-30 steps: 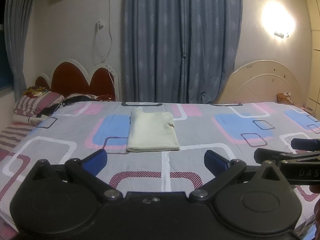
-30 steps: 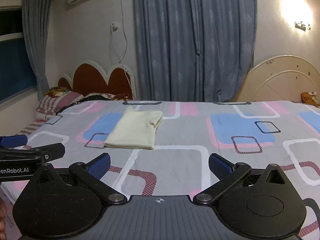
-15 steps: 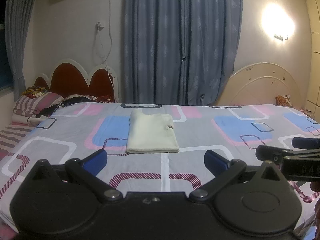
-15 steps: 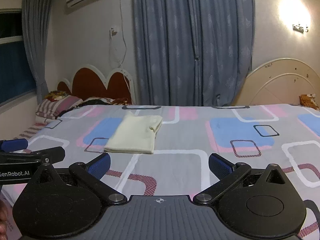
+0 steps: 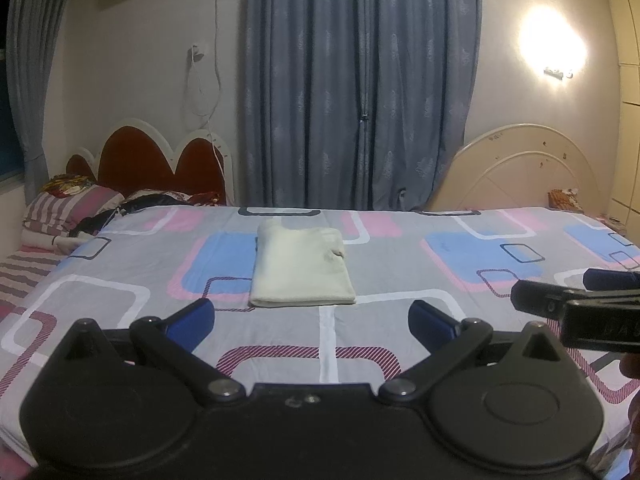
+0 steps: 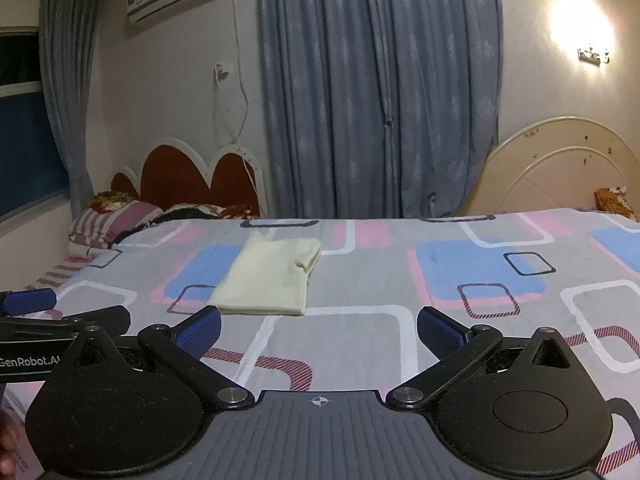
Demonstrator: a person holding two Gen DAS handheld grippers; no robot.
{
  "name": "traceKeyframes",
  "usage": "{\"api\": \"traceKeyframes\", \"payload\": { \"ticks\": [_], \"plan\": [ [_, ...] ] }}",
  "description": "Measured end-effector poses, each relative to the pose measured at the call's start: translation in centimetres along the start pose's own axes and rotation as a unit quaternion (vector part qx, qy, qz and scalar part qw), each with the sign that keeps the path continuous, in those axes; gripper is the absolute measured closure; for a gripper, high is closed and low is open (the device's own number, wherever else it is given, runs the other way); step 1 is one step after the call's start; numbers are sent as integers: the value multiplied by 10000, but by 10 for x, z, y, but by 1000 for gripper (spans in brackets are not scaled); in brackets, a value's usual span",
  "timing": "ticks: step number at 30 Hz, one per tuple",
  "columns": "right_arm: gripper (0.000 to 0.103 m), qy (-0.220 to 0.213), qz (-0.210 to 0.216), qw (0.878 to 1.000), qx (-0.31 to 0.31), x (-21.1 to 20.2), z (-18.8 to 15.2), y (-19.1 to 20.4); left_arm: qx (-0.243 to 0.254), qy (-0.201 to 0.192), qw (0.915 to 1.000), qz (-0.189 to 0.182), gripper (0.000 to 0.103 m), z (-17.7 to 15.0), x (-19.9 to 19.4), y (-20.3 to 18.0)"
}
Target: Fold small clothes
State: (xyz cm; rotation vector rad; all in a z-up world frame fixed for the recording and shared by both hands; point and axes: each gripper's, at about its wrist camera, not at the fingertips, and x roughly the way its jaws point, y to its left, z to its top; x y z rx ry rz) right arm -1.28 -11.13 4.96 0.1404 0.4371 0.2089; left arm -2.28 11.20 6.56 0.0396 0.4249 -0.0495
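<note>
Both tools spread wide and empty, left tool (image 5: 310, 316) and right tool (image 6: 318, 326) held back from the cream garment (image 5: 302, 268) lying folded flat on the bed (image 5: 400, 264), so this fold looks finished; next, probably another piece.

Black grippers, blue textured fingers (image 6: 200, 330), silver pivot screws, white "GenRobot.AI" lettering.

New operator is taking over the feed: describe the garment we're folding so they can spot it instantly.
Start at the bed sheet, grey with pink, blue and white squares. In front of the closed blue curtains lies the folded garment. It is the only plain cream rectangle on the patterned sheet; neither open gripper touches it.
</note>
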Motion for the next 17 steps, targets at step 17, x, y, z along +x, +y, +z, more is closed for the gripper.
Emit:
{"api": "traceKeyframes", "payload": {
  "ticks": [17],
  "plan": [
    [0, 48, 146, 9998, -98, 1, 0, 2, -58, 98, 9999, 17, 0, 0, 2, -5]
  ]
}}
